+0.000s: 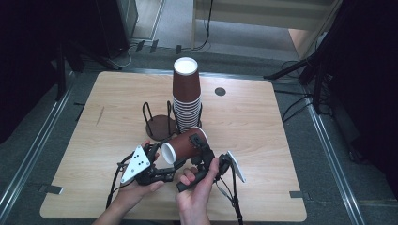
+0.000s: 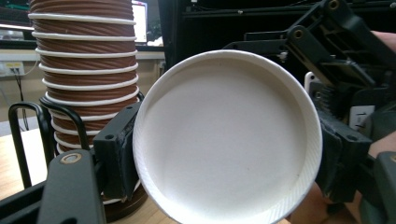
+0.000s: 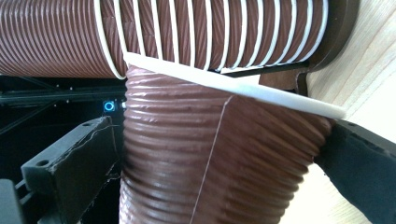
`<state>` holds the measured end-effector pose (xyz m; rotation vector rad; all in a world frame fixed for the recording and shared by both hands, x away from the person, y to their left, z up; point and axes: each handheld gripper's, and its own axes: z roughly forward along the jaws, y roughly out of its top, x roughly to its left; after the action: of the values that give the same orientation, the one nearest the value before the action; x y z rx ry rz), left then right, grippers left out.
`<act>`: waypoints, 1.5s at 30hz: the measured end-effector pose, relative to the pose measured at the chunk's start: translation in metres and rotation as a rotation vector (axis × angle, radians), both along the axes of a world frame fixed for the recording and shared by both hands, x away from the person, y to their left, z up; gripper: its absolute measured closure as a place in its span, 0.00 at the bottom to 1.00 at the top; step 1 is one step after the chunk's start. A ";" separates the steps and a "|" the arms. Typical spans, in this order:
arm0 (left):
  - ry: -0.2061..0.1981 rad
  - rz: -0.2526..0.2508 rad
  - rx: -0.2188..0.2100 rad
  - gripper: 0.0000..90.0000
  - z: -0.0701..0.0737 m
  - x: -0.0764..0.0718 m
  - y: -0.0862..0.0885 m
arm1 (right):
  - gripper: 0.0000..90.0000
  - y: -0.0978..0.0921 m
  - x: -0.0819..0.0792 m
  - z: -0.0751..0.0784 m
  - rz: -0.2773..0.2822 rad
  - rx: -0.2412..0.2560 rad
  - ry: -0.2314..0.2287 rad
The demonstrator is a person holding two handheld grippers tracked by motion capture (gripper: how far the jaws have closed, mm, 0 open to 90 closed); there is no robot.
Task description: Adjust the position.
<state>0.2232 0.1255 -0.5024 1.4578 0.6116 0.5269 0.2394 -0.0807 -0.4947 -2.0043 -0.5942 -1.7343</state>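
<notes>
Brown ribbed paper cup (image 1: 184, 145), single, lying on its side above the near middle of the desk (image 1: 253, 140), held off the surface between two hand-held grippers. Its white base disc faces near-left, toward the left gripper's camera; its rim end points far-right, toward the stack.

Left gripper (image 1: 164, 164): held in the person's left hand (image 1: 136, 190), grey three-cornered plate on top. In the left gripper view one padded finger (image 2: 119, 154) lies against the left edge of the cup's base (image 2: 229, 135); the other finger is hidden behind the cup, so whether this gripper clamps the cup cannot be told.

Right gripper (image 1: 202, 151): held in the person's right hand (image 1: 199, 187), to the right of the cup. In the right gripper view its two fingers (image 3: 74, 163) press on both sides of the ribbed wall (image 3: 210, 163), closed around the cup just below the white rim.

Stack of brown cups (image 1: 187, 96): inverted, white rims showing in rings, standing upright just far of the held cup, in a black wire holder (image 1: 157, 117) with a round dark base. The holder's left bay stands free of cups.

Desk: light wood, with a small dark round insert (image 1: 220, 91) at the far right.
</notes>
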 end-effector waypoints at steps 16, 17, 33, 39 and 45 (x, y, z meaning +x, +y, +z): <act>0.001 -0.009 0.023 0.26 0.001 -0.001 0.000 | 0.06 0.001 0.009 -0.007 0.012 0.032 0.006; 0.006 -0.005 0.029 0.26 0.001 -0.001 0.000 | 0.06 0.001 0.009 -0.007 0.016 0.037 0.009; 0.117 0.064 0.103 0.10 0.010 -0.007 0.003 | 0.11 -0.001 0.005 -0.006 -0.010 -0.003 -0.050; 0.149 0.078 0.133 0.05 0.009 -0.009 0.008 | 0.12 -0.004 0.003 -0.003 -0.057 -0.064 -0.135; 0.192 0.110 0.204 0.04 0.006 -0.010 0.011 | 0.12 -0.007 0.001 0.003 -0.094 -0.156 -0.209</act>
<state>0.2128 0.1367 -0.4959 1.6875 0.8127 0.5513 0.2402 -0.0881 -0.4917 -1.9962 -0.7338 -2.0274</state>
